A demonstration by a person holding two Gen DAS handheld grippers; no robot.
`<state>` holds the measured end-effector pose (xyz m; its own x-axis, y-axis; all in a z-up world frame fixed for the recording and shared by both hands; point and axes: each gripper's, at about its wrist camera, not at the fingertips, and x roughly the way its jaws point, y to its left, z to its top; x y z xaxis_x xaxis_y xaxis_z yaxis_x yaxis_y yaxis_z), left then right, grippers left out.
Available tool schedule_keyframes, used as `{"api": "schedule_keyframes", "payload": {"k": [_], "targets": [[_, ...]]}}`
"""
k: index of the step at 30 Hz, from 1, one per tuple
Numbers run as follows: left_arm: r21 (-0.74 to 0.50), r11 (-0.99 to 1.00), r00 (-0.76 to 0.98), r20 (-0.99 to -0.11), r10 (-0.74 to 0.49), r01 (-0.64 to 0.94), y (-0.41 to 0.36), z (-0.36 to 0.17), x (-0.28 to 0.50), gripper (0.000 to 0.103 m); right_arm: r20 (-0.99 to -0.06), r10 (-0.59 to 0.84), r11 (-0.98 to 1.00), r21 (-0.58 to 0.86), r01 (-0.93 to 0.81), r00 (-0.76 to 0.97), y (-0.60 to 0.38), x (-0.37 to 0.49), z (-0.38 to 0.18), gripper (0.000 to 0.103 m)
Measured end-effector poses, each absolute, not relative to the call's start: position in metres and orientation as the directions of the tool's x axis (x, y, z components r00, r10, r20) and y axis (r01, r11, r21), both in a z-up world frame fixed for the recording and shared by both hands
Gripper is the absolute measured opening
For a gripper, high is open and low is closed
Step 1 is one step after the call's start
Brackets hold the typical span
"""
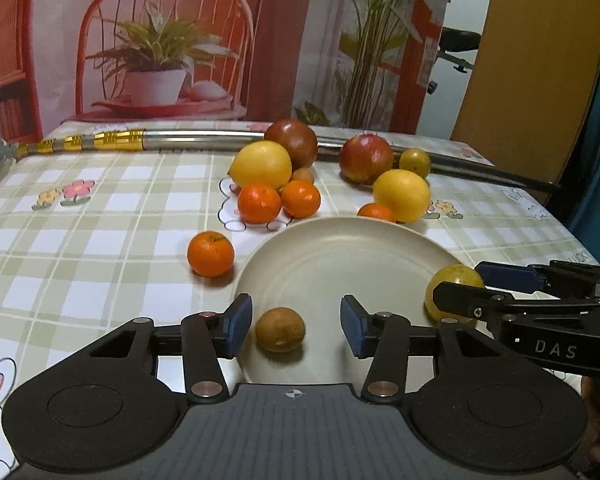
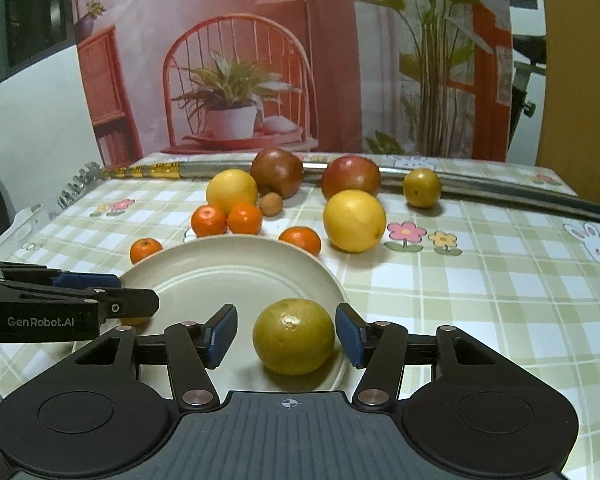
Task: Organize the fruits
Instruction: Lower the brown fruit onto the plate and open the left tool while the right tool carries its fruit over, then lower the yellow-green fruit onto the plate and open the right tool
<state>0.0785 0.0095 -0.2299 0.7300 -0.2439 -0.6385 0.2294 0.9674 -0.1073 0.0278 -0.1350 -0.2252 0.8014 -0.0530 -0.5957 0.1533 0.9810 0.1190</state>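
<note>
So far your cream plate (image 1: pixel 352 248) holds only two fruits: a yellow-green citrus (image 2: pixel 294 336) at its right rim and a small brown longan-like fruit (image 1: pixel 280 329) near its front edge. Everything else sits on the checked tablecloth (image 1: pixel 100 240) beyond the plate: two dark red pomegranates (image 2: pixel 277 172), two big yellow lemons (image 2: pixel 354 220), another greenish-yellow fruit (image 2: pixel 422 187), four tangerines (image 1: pixel 211 253) and a second small brown fruit (image 2: pixel 270 204). By my judgement you're early on, with most of the sorting left.

Your right gripper (image 2: pixel 286 334) is spread wide, pads either side of the citrus without touching it. Your left gripper (image 1: pixel 296 326) is likewise wide around the brown fruit, clear of it.

The citrus is near round, its pale button end turned upward. The brown fruit is slightly oval, long axis lying left to right.
</note>
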Motion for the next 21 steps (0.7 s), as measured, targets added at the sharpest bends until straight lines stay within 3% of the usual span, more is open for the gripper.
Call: {"api": "schedule_keyframes", "payload": {"k": [21], "targets": [[-0.099, 0.962, 0.748, -0.61, -0.262, 0.256, 0.0092, -0.2239, 0.0686, 0.051, -0.555, -0.106, 0.972, 0.117, 0.203, 0.825, -0.139, 0.0201, -0.22, 0.052]]}}
